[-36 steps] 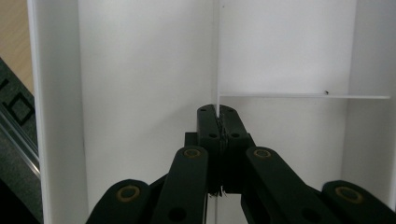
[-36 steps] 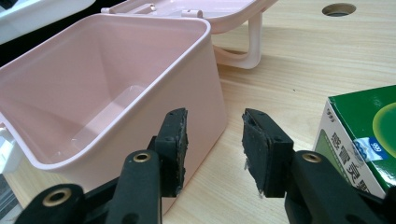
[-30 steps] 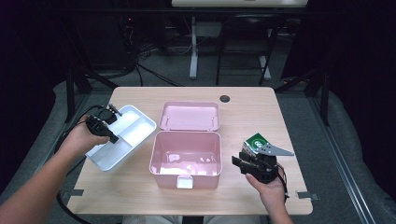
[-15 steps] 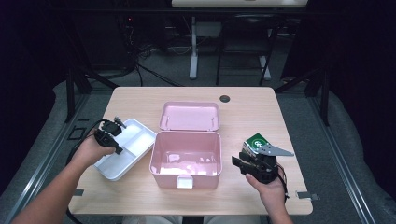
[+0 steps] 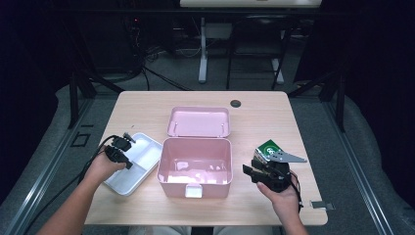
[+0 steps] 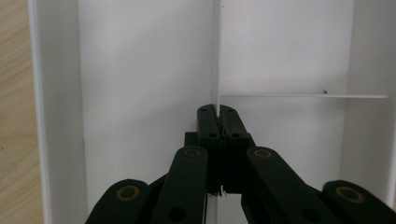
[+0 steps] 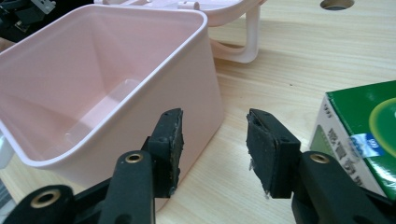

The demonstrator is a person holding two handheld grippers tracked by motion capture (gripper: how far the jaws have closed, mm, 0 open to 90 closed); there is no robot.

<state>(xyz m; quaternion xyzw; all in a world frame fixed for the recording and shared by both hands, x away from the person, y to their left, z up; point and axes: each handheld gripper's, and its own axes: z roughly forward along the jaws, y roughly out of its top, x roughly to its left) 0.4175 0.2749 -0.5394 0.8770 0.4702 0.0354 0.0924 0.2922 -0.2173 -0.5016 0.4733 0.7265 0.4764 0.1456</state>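
Note:
A white divided tray (image 5: 142, 152) lies at the table's left, beside an open pink box (image 5: 195, 142). My left gripper (image 5: 126, 161) is shut on the tray's thin middle divider (image 6: 216, 56), which runs up between the closed jaws of the left gripper (image 6: 218, 112). The right gripper (image 5: 249, 171) stands open just right of the pink box (image 7: 201, 70); its jaws have just been opening and nothing is between them (image 7: 215, 140). A green carton (image 5: 268, 147) sits right behind that gripper, and in the right gripper view the carton (image 7: 359, 130) is at the right edge.
The box's pink lid (image 5: 198, 121) lies open flat behind it, with its handle (image 7: 243, 42) arching over the wood. A round cable hole (image 5: 236, 103) marks the table's far side. Dark stands and cables fill the floor beyond.
My left hand has brought the white tray down and toward the near edge, still gripping it. The right hand has stayed where it was.

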